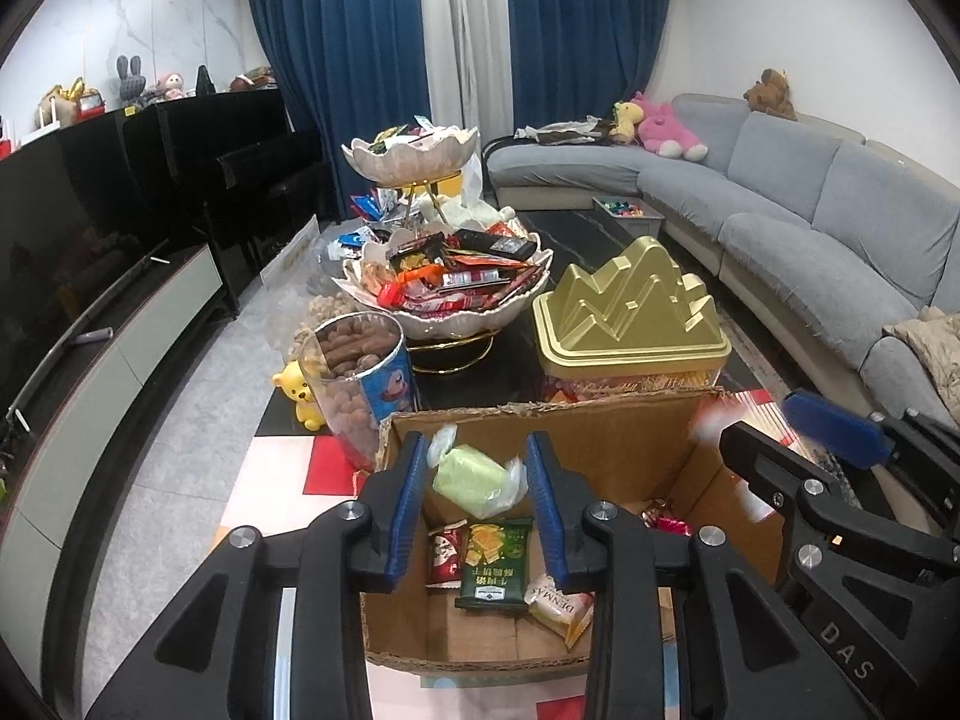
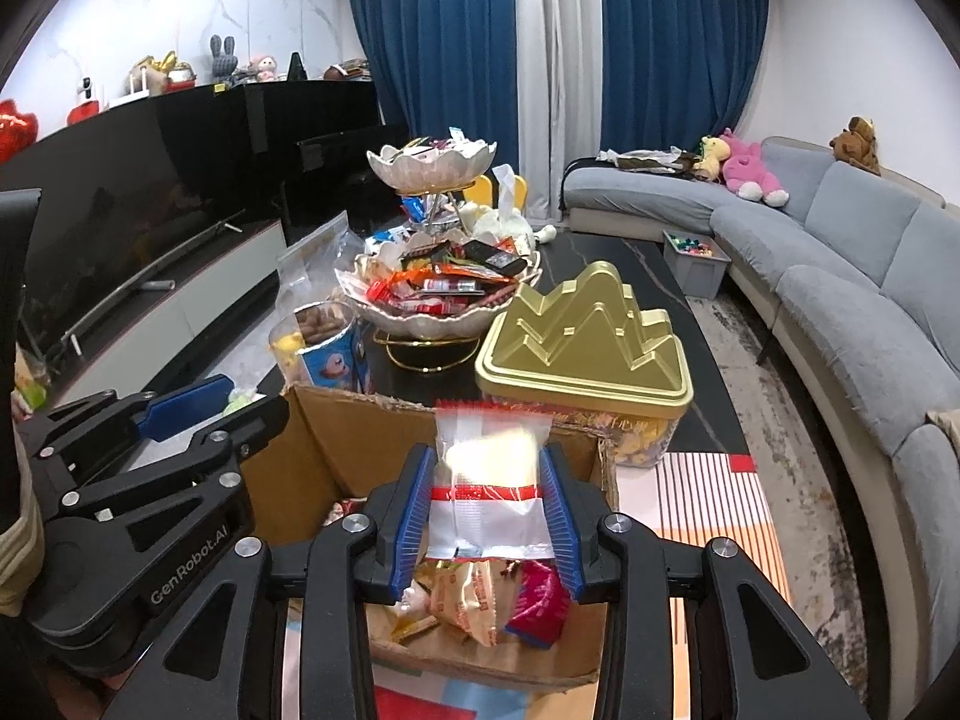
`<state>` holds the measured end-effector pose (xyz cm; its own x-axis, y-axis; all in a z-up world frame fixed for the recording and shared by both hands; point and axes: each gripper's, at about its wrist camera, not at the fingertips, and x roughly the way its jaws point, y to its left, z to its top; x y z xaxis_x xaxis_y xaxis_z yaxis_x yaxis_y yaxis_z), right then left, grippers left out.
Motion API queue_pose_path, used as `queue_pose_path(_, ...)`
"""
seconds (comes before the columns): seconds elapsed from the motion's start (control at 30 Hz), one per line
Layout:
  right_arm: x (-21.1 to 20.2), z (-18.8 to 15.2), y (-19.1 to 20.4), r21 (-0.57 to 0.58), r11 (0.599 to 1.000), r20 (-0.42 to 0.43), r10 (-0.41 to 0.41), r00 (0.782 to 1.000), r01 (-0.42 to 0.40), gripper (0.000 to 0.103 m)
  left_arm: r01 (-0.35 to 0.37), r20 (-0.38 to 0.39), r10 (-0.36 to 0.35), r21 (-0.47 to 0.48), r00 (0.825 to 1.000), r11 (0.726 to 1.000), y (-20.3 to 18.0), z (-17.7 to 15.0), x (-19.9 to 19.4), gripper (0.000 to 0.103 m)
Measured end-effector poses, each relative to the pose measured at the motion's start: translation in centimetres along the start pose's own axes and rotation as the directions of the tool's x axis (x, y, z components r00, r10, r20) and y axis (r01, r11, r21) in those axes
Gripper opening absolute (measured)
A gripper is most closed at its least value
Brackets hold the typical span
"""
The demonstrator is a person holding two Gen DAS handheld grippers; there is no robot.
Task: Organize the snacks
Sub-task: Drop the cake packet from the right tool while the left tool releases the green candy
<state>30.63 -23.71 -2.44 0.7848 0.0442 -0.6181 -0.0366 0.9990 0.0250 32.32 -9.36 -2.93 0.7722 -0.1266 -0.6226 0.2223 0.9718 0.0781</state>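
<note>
An open cardboard box [image 1: 606, 426] stands at the near end of the dark table, and both grippers hang over it side by side. A pale green wrapped candy [image 1: 474, 477] sits blurred and loose between the blue pads of my left gripper [image 1: 475, 445], which is open. Beneath it lie a green packet [image 1: 493, 561] and other snacks. My right gripper [image 2: 489, 453] is open with a clear, red-striped packet [image 2: 489, 510] blurred between its pads, above several wrapped snacks [image 2: 480, 606] in the box [image 2: 336, 444]. Each gripper also shows in the other's view: right gripper [image 1: 792, 441], left gripper [image 2: 219, 411].
Behind the box stand a gold mountain-shaped tin [image 1: 630, 324], a clear jar of brown snacks [image 1: 360, 372] and a tiered shell-bowl stand [image 1: 444, 312] heaped with snacks. A grey sofa [image 1: 810, 210] runs along the right, a TV unit [image 1: 120, 330] along the left.
</note>
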Motion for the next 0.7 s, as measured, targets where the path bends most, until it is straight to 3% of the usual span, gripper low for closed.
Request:
queue_pose_path(0.03,-0.2,0.0,-0.1,0.003,1.0,0.006,0.0,1.0,0.0,0.058,-0.003,-0.002,0.003,0.001,1.0,1.0,0.1,-0.1,0.0,0.039)
queue_pose_path(0.13,-0.7,-0.1,-0.2,0.008,1.0,0.021,-0.009,1.0,0.009,0.068,-0.011,-0.005,0.011,0.001,1.0,1.0,0.2,-0.3,-0.2,0.048)
queue_pose_path(0.37,-1.7,0.1,-0.4,0.02,0.999,0.035,-0.037,0.999,0.036,0.077,-0.043,0.006,0.043,-0.023,0.999,0.999,0.7,-0.4,-1.1,0.072)
queue_pose_path(0.7,-5.0,0.2,-0.3,0.031,0.998,0.074,-0.062,0.995,0.06,0.084,-0.061,0.036,0.063,-0.034,0.997,0.998,0.8,-0.4,-4.1,0.082)
